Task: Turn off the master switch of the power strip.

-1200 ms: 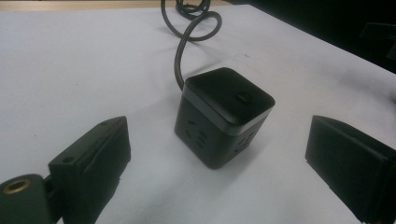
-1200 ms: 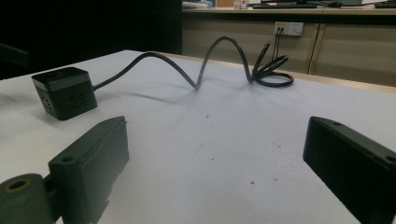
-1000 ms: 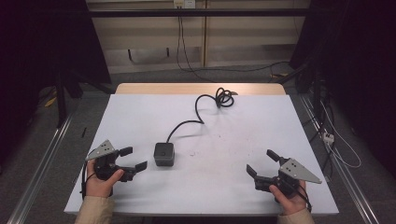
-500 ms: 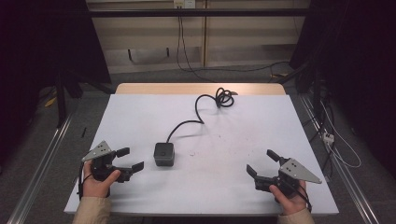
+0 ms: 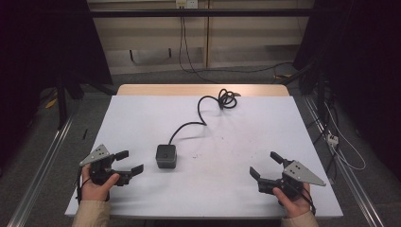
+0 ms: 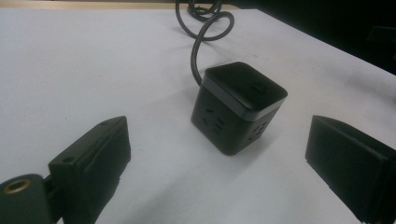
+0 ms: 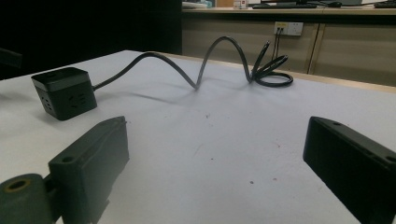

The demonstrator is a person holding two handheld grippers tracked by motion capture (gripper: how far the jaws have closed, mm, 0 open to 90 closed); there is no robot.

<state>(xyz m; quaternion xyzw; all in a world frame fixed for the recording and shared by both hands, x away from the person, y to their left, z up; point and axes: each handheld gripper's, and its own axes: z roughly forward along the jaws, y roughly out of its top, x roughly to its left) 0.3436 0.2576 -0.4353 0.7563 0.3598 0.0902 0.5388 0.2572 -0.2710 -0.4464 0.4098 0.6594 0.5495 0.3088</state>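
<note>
Item: black socket cube (image 5: pixel 166 155) with cord (image 5: pixel 198 115), table (image 5: pixel 227 189) centre-left, cord running toward 1 o'clock.

Left gripper (image 5: pixel 130 163): spread, empty, cube just beside it at 3 o'clock.

Right gripper (image 5: pixel 266 165): spread, empty, well apart at 4 o'clock.

Handling, judged: approach level, straddle the cube's flat sides, avoid the cord.

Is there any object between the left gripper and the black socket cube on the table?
No, nothing visible is in the way. The left gripper, with jaws open, faces the socket cube across bare white table. The cube's cable leaves from its far side, toward the back of the table.
</note>
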